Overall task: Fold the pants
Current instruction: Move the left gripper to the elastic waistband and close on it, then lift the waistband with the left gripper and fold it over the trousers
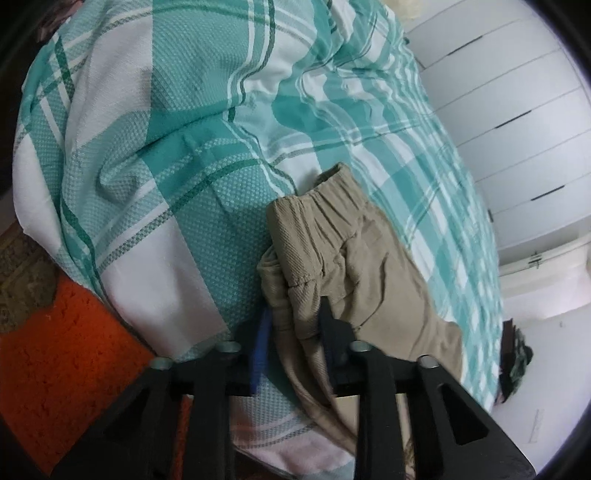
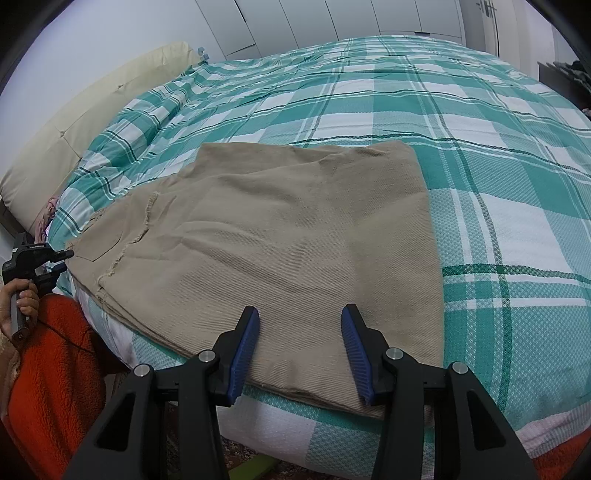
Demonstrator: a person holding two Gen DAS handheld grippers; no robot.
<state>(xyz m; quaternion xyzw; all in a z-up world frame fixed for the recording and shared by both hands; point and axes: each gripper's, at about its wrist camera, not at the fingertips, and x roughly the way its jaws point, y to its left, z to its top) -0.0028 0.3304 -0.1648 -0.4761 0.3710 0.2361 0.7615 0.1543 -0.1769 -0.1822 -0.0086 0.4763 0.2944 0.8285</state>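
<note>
Two grippers in play, and the left gripper [image 1: 293,325] is pinched onto the tan pants [image 1: 354,266] at the waistband end, fabric bunched thick between its fingers. One blue pad [image 1: 260,350] peeks out at nine o'clock of the cloth; the other pad is buried behind the folds, so its face can't be seen. From the right wrist view that same gripper [image 2: 62,258] shows only as a dark shape at nine o'clock, cut by the frame edge, with the person's hand [image 2: 22,299] wrapped on its handle.

Over to the right gripper [image 2: 300,314]: jaws spread wide, nothing between them, both blue pads [image 2: 245,343] clear to see, hovering over the near edge of the pants [image 2: 280,236]. How close it sits to the cloth can't be judged.

Pants lie folded flat on the green-and-white plaid bedspread [image 2: 480,147], far hem toward twelve o'clock. Cream pillow [image 2: 96,110] at ten o'clock, white wardrobe doors [image 2: 295,22] at twelve, orange fleece [image 2: 55,369] at eight o'clock, partly cropped.
</note>
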